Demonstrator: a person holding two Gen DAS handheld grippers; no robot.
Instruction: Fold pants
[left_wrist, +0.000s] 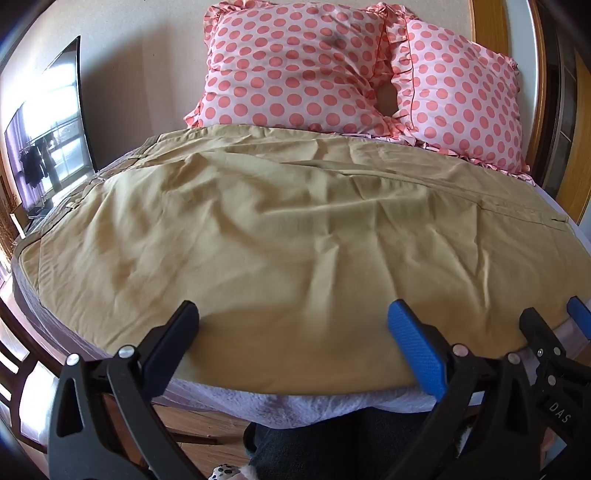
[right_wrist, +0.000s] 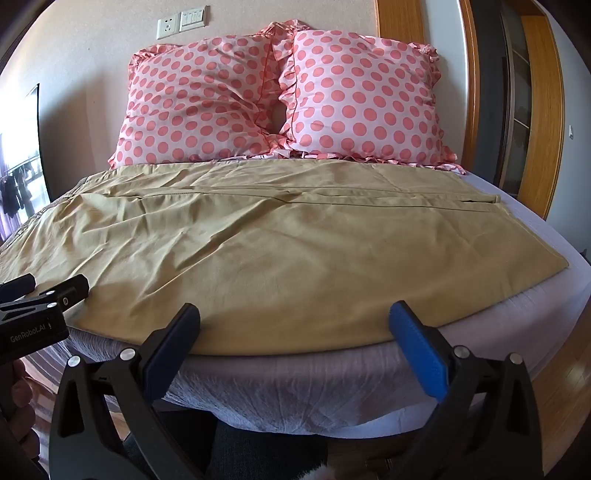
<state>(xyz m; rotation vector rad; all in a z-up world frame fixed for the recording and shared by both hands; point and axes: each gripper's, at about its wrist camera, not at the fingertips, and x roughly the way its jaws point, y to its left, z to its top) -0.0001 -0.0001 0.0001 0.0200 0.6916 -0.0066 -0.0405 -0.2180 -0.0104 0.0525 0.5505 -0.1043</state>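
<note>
Tan pants (left_wrist: 288, 229) lie spread flat and wrinkled across the bed, waistband toward the left, leg cuffs toward the right (right_wrist: 480, 199). My left gripper (left_wrist: 291, 314) hovers open over the near edge of the pants, nothing between its fingers. In the right wrist view the pants (right_wrist: 258, 240) fill the bed, and my right gripper (right_wrist: 293, 315) is open just above their near hem, holding nothing. The left gripper (right_wrist: 55, 291) shows at the left edge of that view; the right gripper's tips (left_wrist: 546, 325) show at the right edge of the left wrist view.
Two pink polka-dot pillows (right_wrist: 280, 99) lean against the wall at the head of the bed. A lavender sheet (right_wrist: 295, 387) covers the mattress (left_wrist: 303, 402). A TV (left_wrist: 51, 140) stands at the left, a wooden door frame (right_wrist: 539, 110) at the right. The person's legs are below.
</note>
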